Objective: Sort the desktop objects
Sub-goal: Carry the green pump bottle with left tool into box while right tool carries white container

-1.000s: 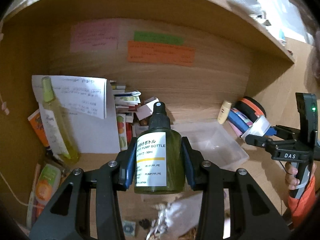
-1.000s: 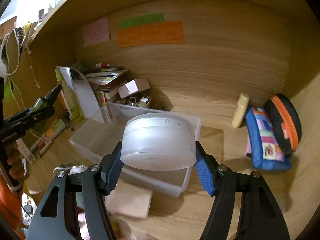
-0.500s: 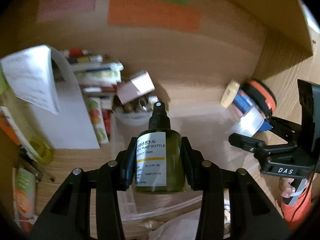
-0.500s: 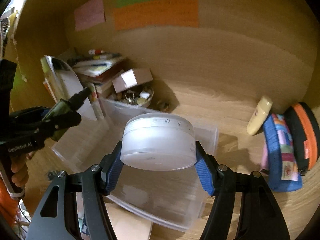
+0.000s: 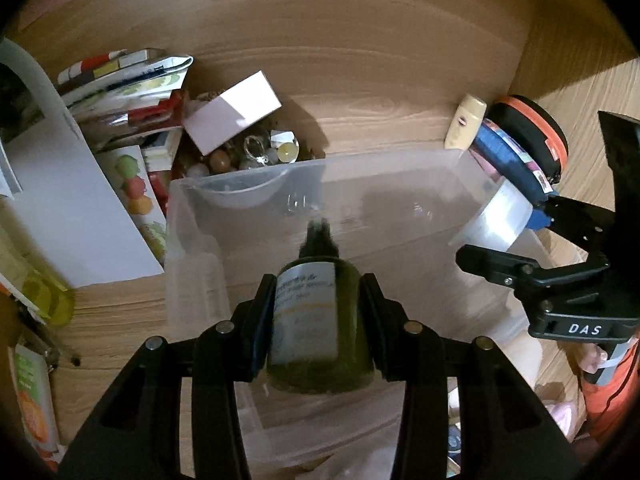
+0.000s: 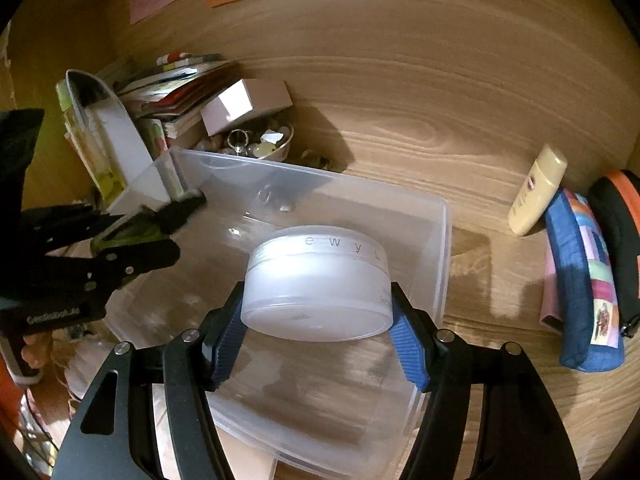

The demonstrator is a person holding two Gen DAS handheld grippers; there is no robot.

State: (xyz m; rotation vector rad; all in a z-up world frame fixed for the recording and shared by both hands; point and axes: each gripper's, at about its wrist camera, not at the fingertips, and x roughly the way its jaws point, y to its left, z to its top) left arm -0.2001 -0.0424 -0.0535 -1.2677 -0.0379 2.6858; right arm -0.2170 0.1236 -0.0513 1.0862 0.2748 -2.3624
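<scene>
Two items held over clear bin (image 6: 436, 240): left gripper (image 5: 318, 320) clamped on green pump bottle (image 5: 320, 320), right gripper (image 6: 316, 312) clamped on frosted jar (image 6: 316, 284). Could collide or bounce out if released together. Jar lettering "e w y"; bottle label blurred; "DAS" on right gripper.

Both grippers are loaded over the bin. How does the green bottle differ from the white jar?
The green bottle is tall, narrow, dark, with a black pump top and a white label; the white jar is squat, wide, frosted. The left gripper clamps the bottle narrowly; the right gripper spreads wider on the jar. Both hang above the clear bin.
</scene>
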